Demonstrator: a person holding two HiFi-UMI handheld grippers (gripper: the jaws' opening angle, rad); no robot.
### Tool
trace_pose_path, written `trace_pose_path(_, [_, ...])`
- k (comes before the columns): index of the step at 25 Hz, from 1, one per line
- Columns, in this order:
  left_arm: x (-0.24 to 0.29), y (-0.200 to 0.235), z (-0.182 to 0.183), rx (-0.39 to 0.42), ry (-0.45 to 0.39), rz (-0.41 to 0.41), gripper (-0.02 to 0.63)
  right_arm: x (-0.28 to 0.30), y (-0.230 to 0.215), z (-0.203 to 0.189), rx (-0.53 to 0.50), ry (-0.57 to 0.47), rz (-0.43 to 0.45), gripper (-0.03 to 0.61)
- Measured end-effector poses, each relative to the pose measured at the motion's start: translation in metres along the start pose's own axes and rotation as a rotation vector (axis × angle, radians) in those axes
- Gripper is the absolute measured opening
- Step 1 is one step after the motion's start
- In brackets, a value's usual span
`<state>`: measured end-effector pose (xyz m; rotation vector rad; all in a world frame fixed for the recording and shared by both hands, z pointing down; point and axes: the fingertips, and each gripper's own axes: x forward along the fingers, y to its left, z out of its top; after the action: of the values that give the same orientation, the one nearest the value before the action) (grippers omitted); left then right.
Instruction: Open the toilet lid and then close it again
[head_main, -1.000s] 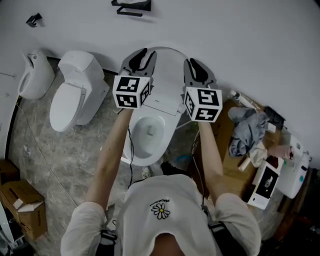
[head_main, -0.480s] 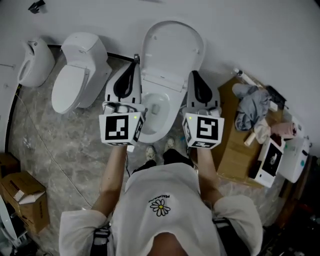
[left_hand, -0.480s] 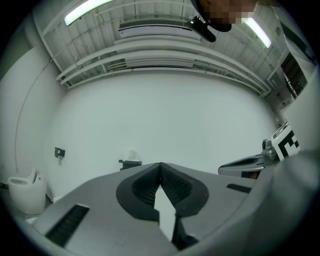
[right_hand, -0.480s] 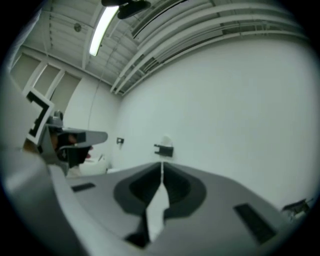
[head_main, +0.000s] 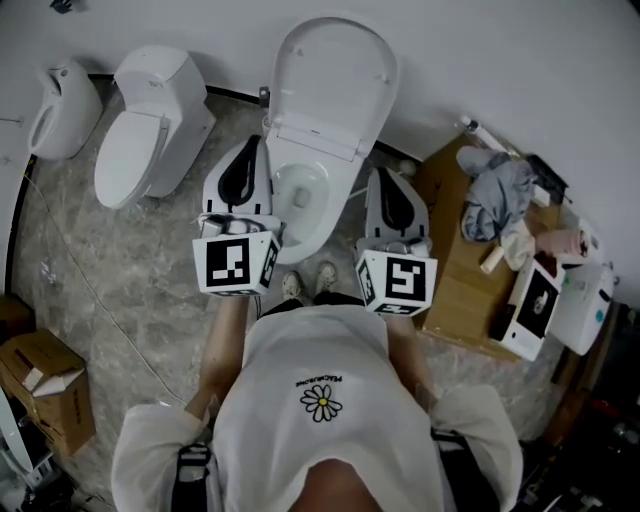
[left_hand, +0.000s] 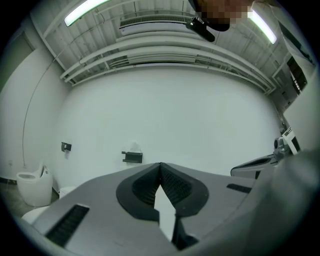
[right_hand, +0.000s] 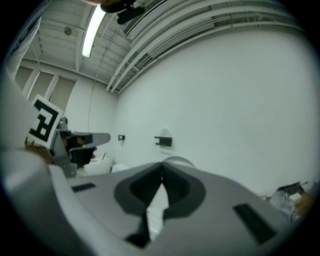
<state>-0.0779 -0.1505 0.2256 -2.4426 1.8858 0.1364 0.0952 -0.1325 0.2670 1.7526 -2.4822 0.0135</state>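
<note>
Left gripper (head_main: 255, 142) and right gripper (head_main: 381, 175) each have their jaws pressed together on nothing, one on either side of the toilet bowl (head_main: 300, 200). Toilet lid (head_main: 335, 70) stands raised against the wall. Small print on the shirt (head_main: 320, 370) is unreadable.

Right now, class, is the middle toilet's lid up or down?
Up: the toilet lid leans back against the wall, with the bowl exposed.

White wall (head_main: 520, 60), grey marbled floor (head_main: 130, 290), cardboard box (head_main: 45, 395), ceiling strip light (left_hand: 87, 9).
</note>
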Motion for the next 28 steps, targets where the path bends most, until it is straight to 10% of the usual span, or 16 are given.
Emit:
trace_pose_path(13, [0.038, -0.012, -0.006, -0.007, -0.004, -0.057, 0.021, 0.020, -0.028, 0.005, 0.033, -0.023, -0.015, 0.032])
trace_pose_path(28, [0.305, 0.020, -0.096, 0.116, 0.170, -0.186, 0.241, 0.261, -0.145, -0.030, 0.009, 0.181, -0.103, 0.164])
